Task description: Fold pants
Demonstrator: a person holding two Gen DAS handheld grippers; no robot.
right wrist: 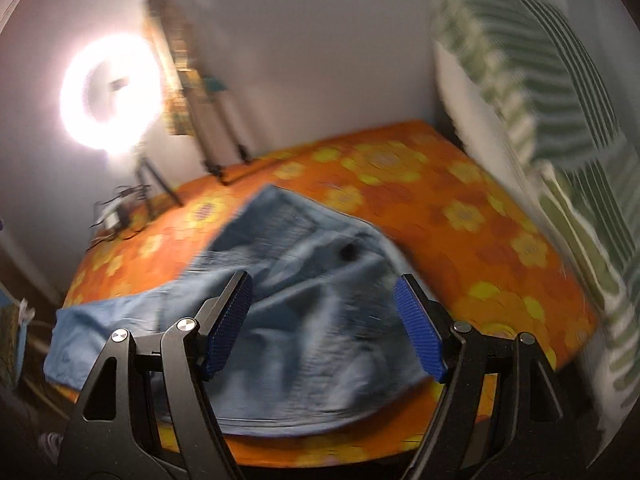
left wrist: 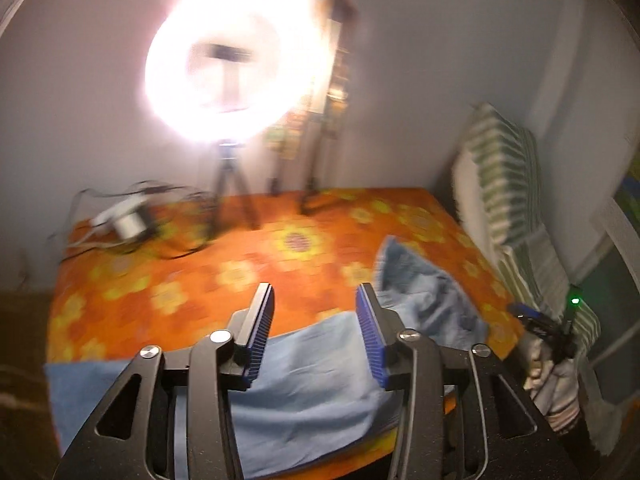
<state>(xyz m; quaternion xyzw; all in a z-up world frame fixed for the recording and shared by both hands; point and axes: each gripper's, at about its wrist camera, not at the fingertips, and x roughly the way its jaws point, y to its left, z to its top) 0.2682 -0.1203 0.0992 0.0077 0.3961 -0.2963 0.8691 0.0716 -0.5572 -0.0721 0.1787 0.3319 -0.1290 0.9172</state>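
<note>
One pants [right wrist: 304,304]; two empty grippers [left wrist: 316,320] [right wrist: 324,320]

Both wrist views look obliquely down from above the near edge; both share the orange bedspread [left wrist: 168,280], pants [right wrist: 288,280], ring light [right wrist: 110,100].

A glaring ring light [left wrist: 228,54] on a tripod stands against the pale wall [left wrist: 440,60], on a bed covered by an orange flowered sheet [right wrist: 460,200]. Green-striped pillows [left wrist: 508,168] lean at its right side.
</note>
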